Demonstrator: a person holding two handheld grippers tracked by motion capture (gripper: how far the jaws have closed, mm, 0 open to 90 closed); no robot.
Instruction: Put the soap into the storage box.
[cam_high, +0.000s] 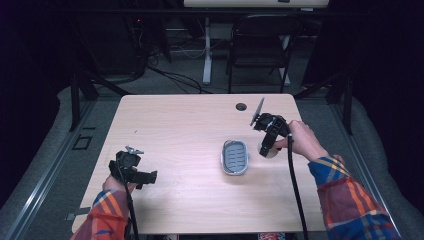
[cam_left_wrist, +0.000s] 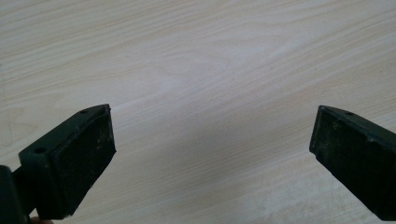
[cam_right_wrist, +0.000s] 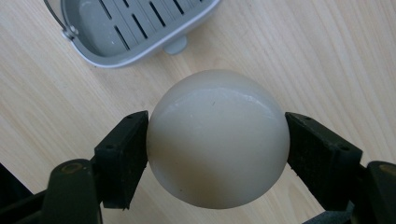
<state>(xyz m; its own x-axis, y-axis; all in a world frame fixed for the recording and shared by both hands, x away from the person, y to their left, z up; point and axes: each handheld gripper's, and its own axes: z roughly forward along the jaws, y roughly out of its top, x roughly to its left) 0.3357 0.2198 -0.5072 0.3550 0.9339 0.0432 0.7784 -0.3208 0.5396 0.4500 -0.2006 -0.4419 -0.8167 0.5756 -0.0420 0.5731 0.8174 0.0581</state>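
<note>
The round white soap sits clamped between the 2 jaws of the right gripper, held above the table just beside the grey slotted soap dish. The pads grip only the bar's curved sides, so the likely failure is a slip: the smooth dome could squirt out and roll off, or miss the dish if released off-centre. The left gripper waits well apart with its jaws wide and nothing between them.

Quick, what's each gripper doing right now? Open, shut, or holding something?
Left gripper: open, nothing between its fingers, above the bare table.
Right gripper: shut on the white ball, near the grey dish.
</note>
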